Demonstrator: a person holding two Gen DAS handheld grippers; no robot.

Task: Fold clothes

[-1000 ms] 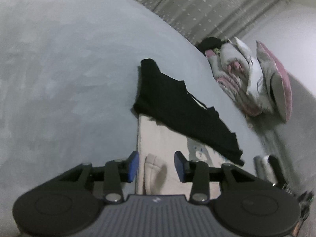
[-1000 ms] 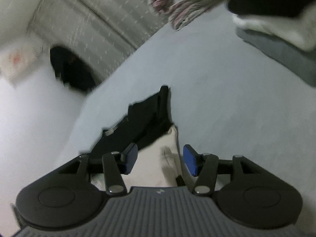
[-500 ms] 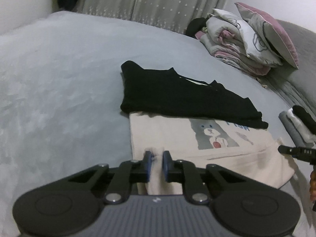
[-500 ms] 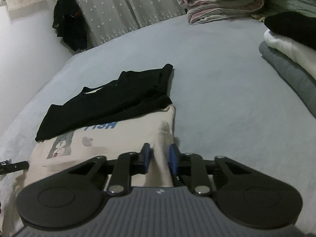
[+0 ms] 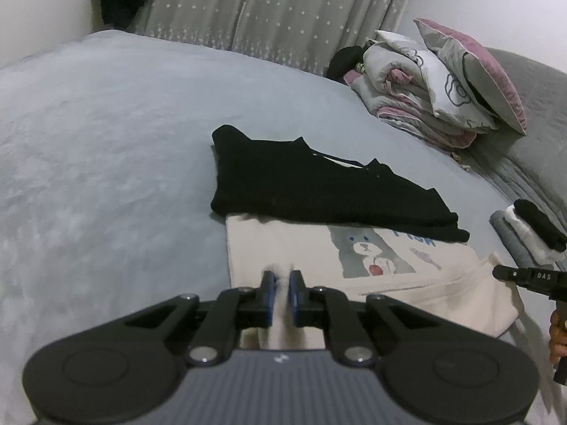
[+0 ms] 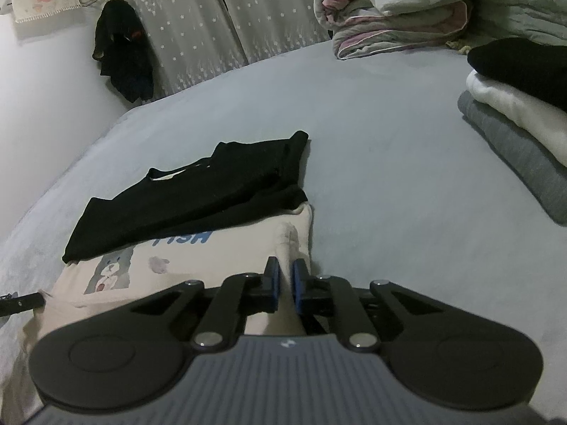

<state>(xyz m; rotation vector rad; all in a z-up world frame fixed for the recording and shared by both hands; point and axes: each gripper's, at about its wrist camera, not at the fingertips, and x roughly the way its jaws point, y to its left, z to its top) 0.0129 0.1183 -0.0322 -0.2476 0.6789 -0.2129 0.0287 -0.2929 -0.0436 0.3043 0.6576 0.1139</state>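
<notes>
A cream T-shirt (image 5: 304,251) with a grey bear print lies on the grey bed, its far part covered by a black garment (image 5: 312,184). My left gripper (image 5: 281,285) is shut on a pinched fold at the shirt's near left edge. In the right wrist view the same cream T-shirt (image 6: 198,258) and black garment (image 6: 205,194) appear, and my right gripper (image 6: 284,281) is shut on a fold at the shirt's right edge. The right gripper's tip (image 5: 528,276) and a hand (image 5: 558,336) show at the right edge of the left view.
A stack of folded clothes (image 6: 517,113), black on white on grey, sits at the right. Rolled quilts and a pillow (image 5: 443,85) lie at the bed's far end by the curtain (image 5: 283,10). Dark clothing (image 6: 124,60) hangs on the wall. Bare grey bedsheet (image 5: 88,163) spreads to the left.
One second ago both grippers stood open over the shirt's edges; both have since shut on folds of the cream shirt. The views have levelled out and steadied.
</notes>
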